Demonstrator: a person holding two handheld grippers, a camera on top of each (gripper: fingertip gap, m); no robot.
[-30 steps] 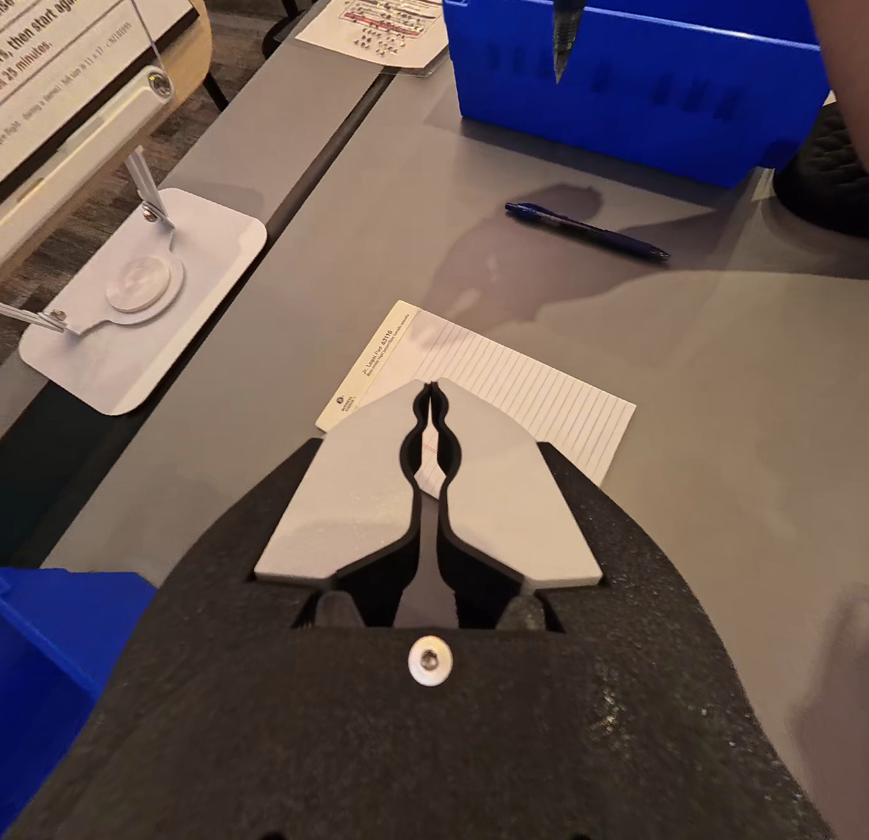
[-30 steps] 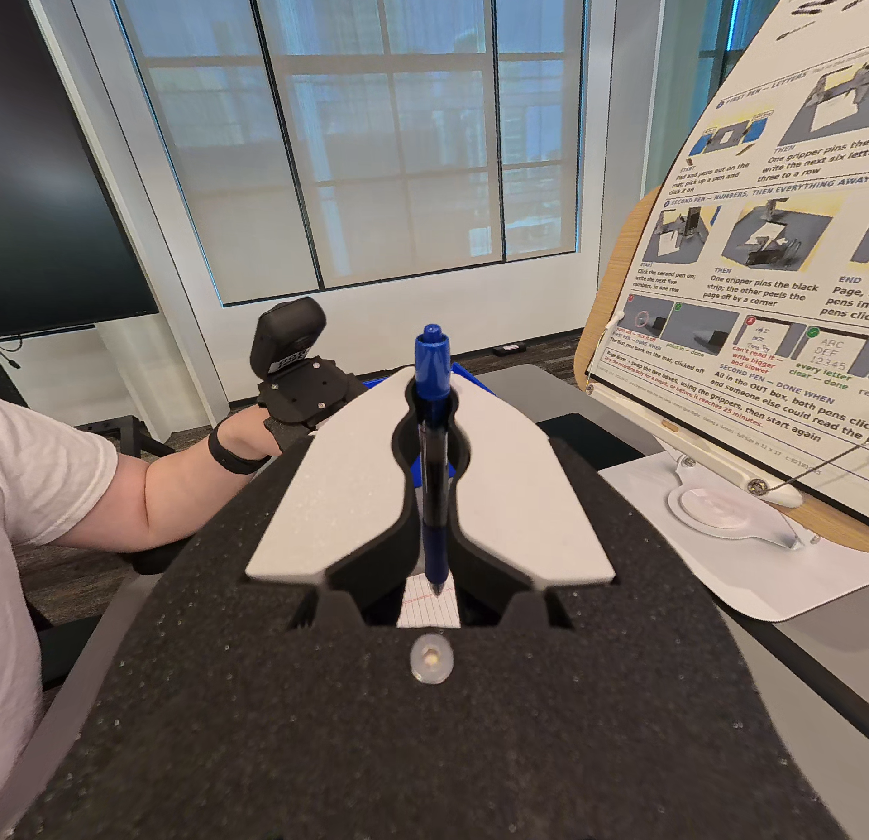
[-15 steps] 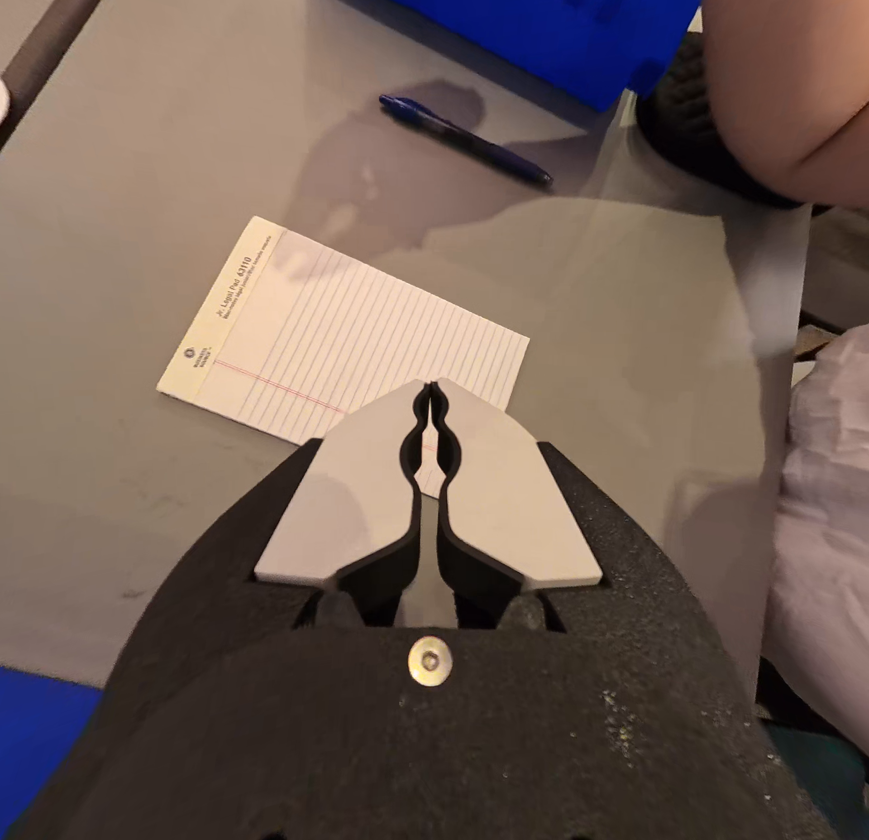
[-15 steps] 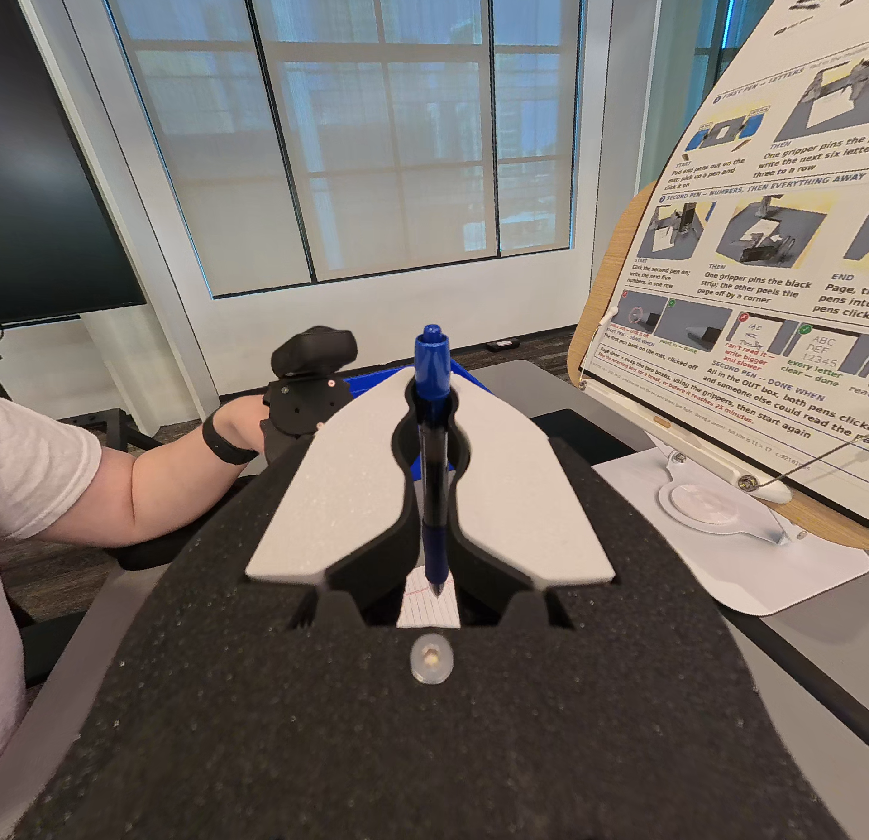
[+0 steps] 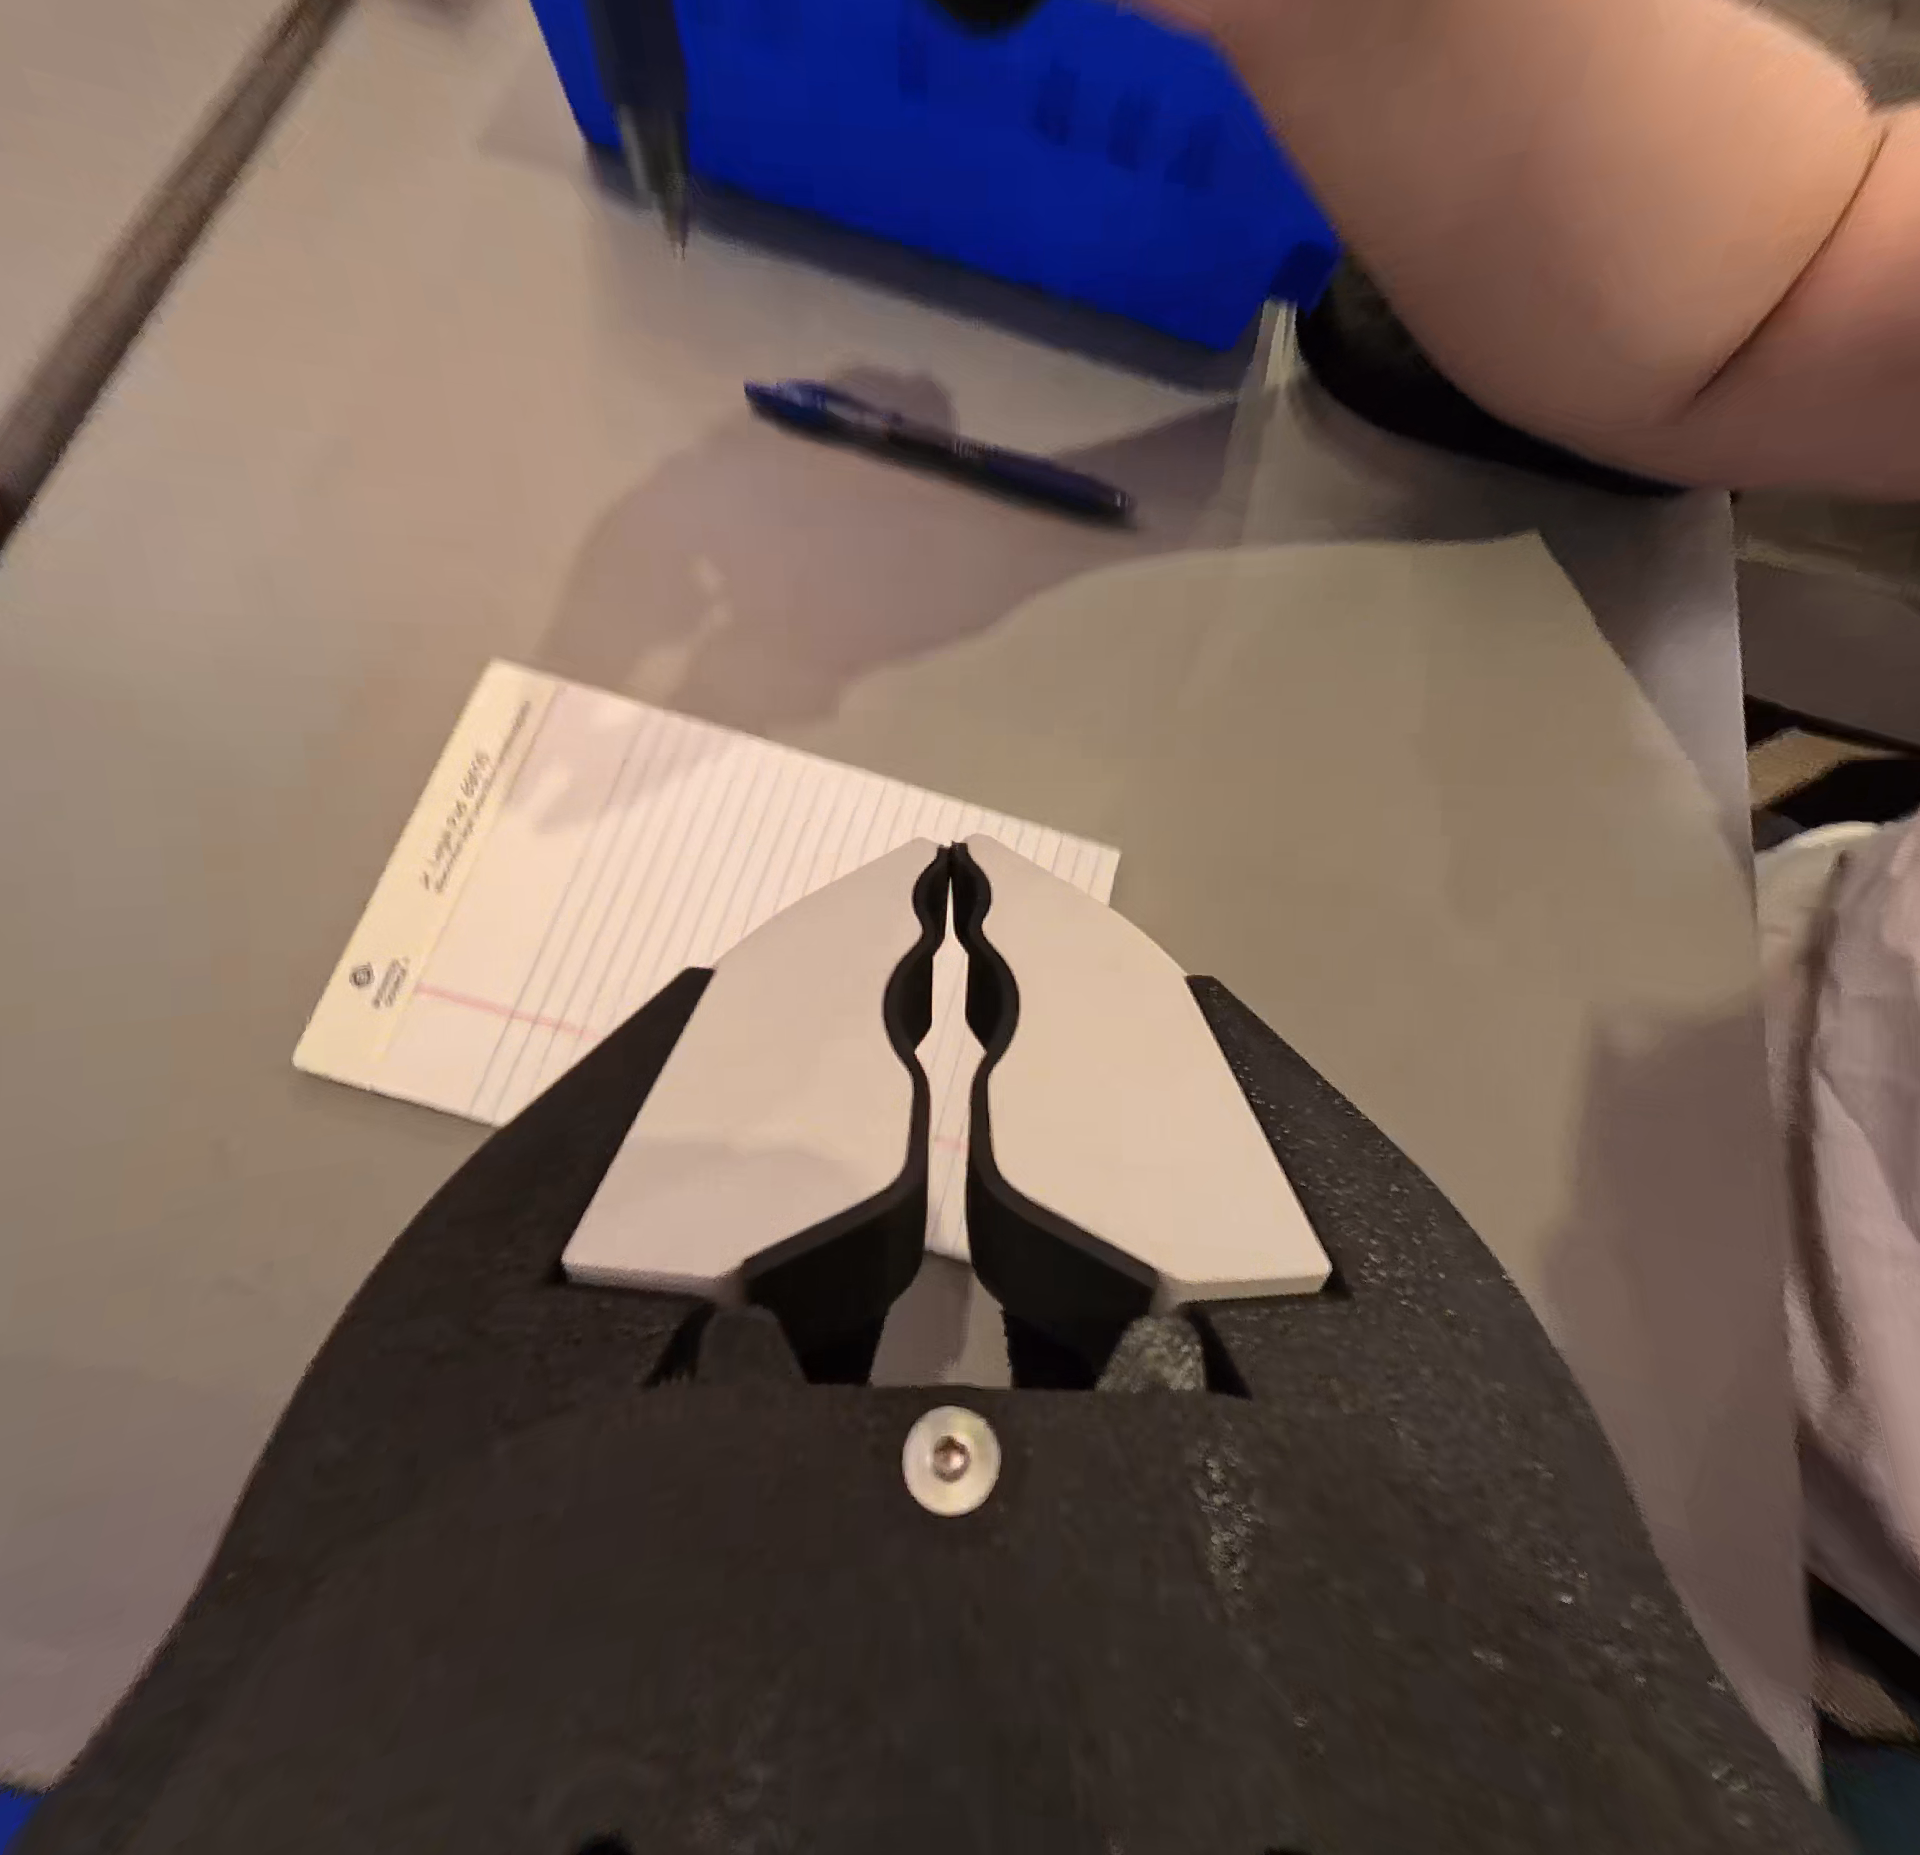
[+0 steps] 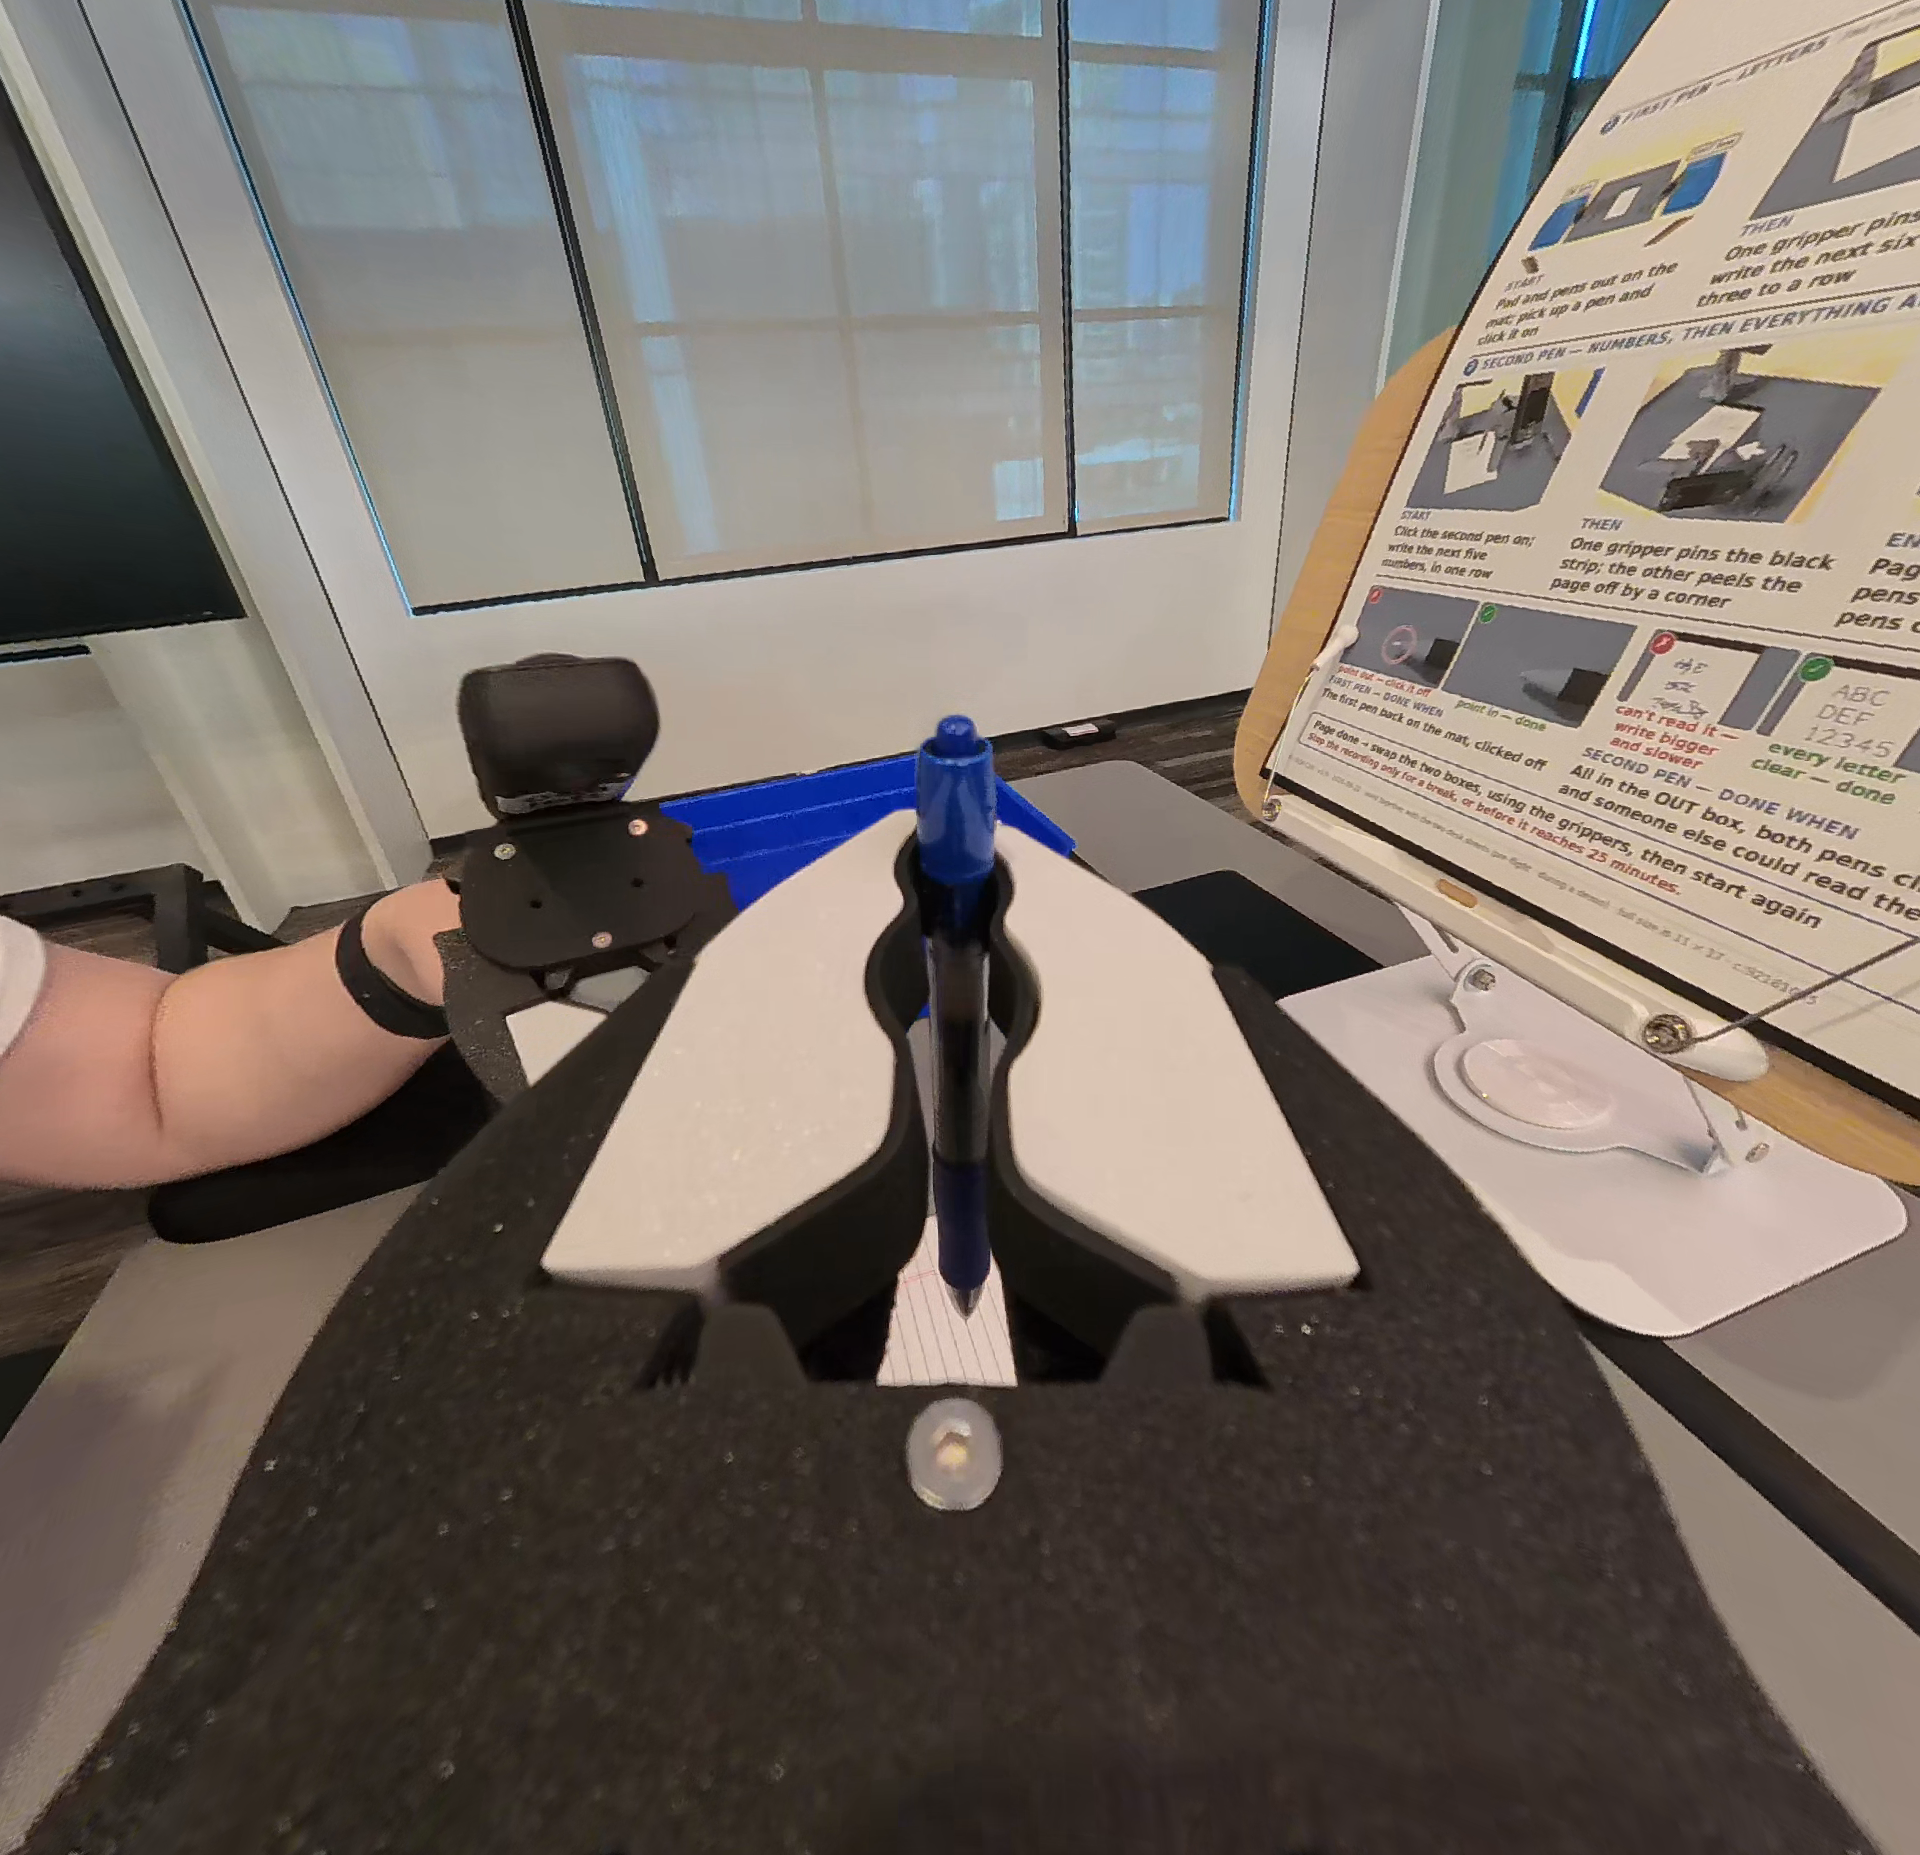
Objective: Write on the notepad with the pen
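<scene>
The left gripper point(image 5: 952, 849) was angled down toward the surface below, its two pale fingers point(image 5: 790, 1078) pressed together at the tips with nothing between them. The right gripper point(image 6: 956, 849) was held level, jaws clamped on an upright pen point(image 6: 958, 1026), tip down. The person's bare right forearm point(image 5: 1507, 195) reached across the left wrist view's upper right, while the left forearm point(image 6: 208, 1067), a dark strap at its wrist, entered the right wrist view from the left.

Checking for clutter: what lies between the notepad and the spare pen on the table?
Nothing: in the left wrist view only bare grey table, with shadows, separates the notepad and spare pen.
</scene>
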